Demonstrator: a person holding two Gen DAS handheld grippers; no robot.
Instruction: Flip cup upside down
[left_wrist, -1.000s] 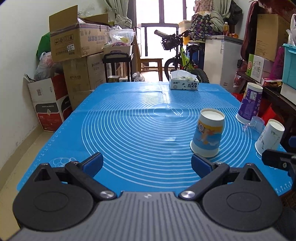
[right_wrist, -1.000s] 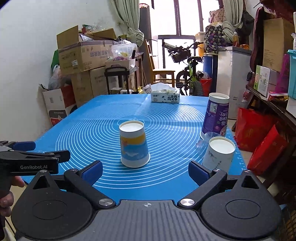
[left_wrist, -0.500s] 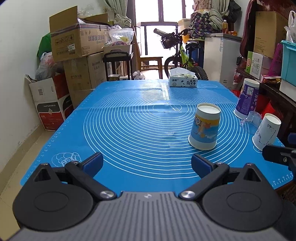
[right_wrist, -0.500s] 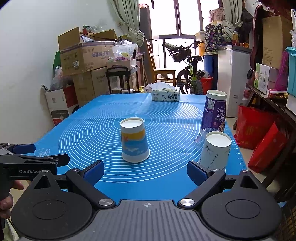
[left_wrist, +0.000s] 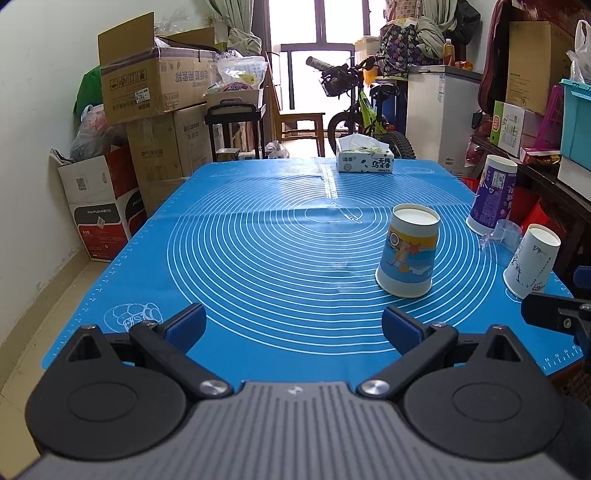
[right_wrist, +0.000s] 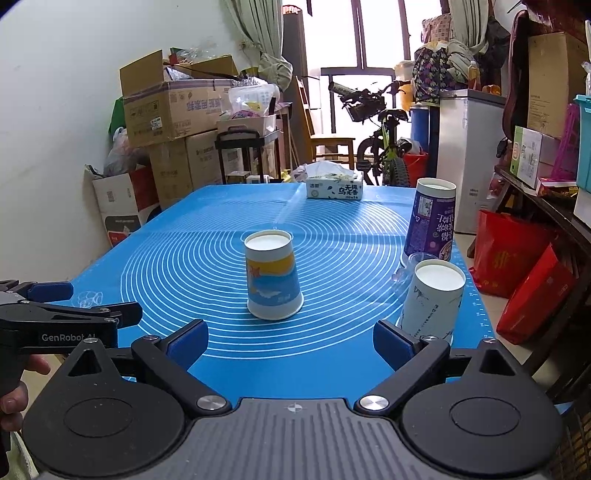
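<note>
Both tongs, left (left_wrist: 293, 323) and right (right_wrist: 290, 341), gape wide and hold nothing. The cup (right_wrist: 272, 274) stands upside down on the table (right_wrist: 184, 258), ahead of the right tongs.

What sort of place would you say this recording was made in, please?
Probably a spare room in a home, used for storage: stacked cardboard boxes line the wall, a bicycle stands by the window, and a chest freezer sits behind the mat-covered table.

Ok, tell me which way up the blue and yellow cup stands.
Upside down. The blue and yellow cup rests its wide rim on the blue mat, and its narrow closed base faces up.
</note>
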